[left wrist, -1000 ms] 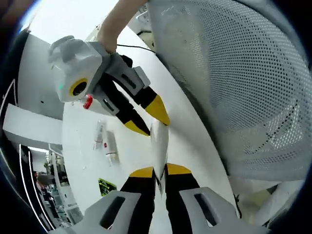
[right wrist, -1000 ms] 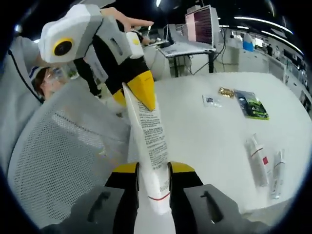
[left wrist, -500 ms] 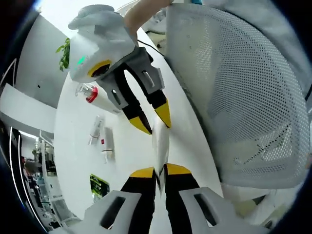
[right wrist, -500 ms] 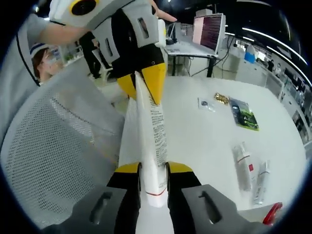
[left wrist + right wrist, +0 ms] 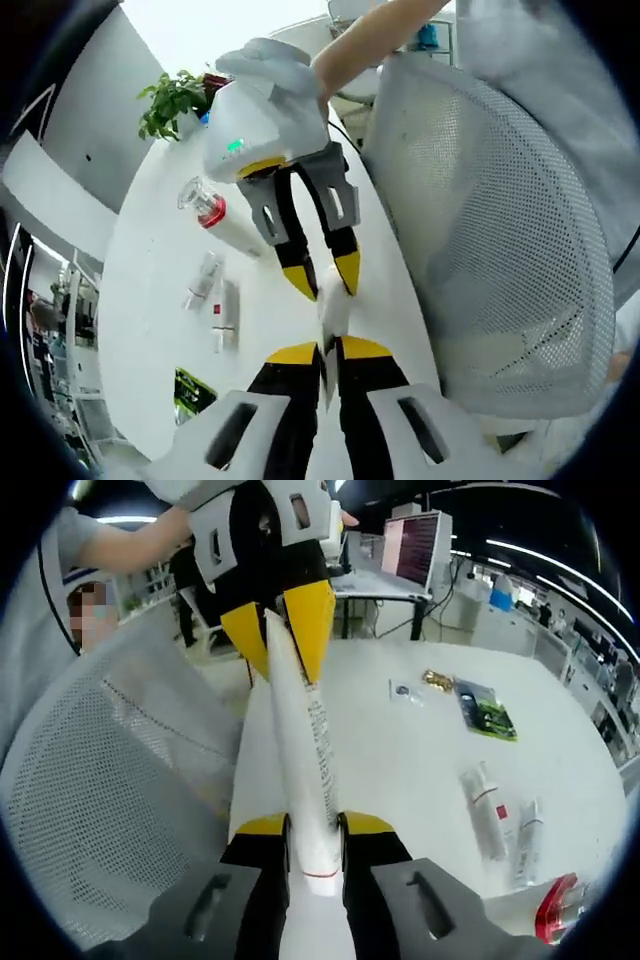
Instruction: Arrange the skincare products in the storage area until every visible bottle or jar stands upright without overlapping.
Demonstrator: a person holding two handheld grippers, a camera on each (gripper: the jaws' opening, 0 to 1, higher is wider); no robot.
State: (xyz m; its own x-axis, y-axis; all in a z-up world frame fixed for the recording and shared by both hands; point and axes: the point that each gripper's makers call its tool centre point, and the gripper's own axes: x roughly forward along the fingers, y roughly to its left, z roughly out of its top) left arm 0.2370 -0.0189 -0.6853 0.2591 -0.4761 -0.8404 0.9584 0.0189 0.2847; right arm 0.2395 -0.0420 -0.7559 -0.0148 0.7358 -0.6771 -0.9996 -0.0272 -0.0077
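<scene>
Tube point(image 5: 300, 770) spans lengthwise between both hand-held grippers, clamped at each end.

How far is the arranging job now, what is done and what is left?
Nothing stands upright yet. In hand: both the left gripper and right gripper are shut on one white tube. Left: two tubes and a red-capped bottle lie flat on the table.

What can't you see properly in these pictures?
- White tube: its print is too small and blurred to read in the right gripper view; the right gripper covers its lower end.
- Two small tubes lying on the table: labels too small in both views.
- Clear bottle with red collar: the right gripper's fingers hide part of it in the left gripper view.
- Green packet: printing unreadable.
</scene>
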